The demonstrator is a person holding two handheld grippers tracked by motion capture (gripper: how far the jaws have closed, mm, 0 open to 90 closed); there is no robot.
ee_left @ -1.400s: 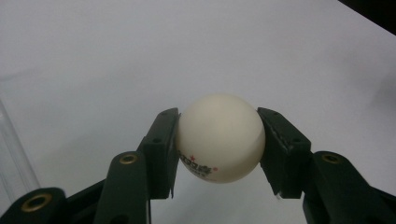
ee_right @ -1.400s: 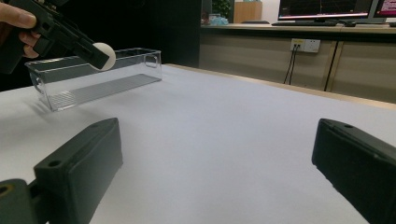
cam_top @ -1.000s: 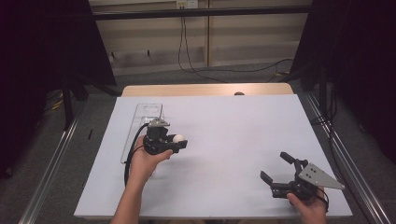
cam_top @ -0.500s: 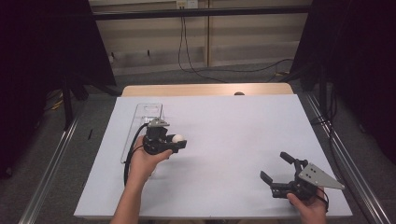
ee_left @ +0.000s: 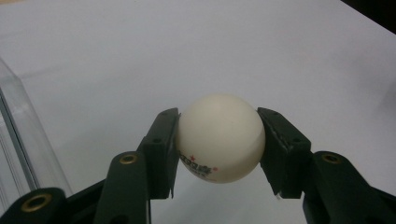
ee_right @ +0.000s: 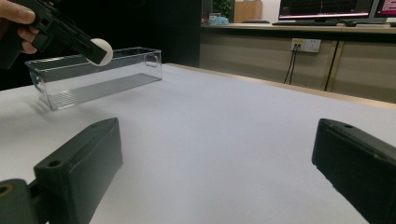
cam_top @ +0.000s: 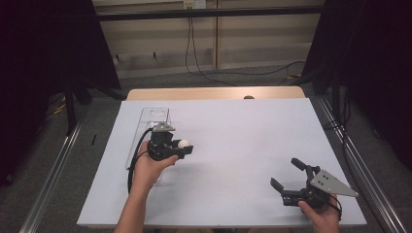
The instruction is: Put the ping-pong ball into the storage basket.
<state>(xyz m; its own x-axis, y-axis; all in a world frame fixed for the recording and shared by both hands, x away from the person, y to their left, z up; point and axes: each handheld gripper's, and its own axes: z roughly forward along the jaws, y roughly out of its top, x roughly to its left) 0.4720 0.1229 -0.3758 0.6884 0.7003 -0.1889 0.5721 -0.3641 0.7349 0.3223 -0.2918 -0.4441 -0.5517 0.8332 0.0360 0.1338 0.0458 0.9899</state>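
A white ping-pong ball [ee_left: 219, 137] with red print sits pinched between the two black jaws of my left gripper [cam_top: 183, 145], held above the white table. In the right gripper view the same ball [ee_right: 102, 50] hangs in front of a clear plastic bin [ee_right: 93, 77]. That long bin [cam_top: 148, 133] lies at the table's left, just beside and behind the left hand. My right gripper [cam_top: 289, 174] rests near the front right of the table, jaws wide apart with nothing between them.
A white sheet [cam_top: 233, 145] covers the table; a wooden strip [cam_top: 214, 93] shows along its far edge. Metal rails [cam_top: 53, 174] run down both sides. Cables hang on the wall [cam_top: 194, 43] behind.
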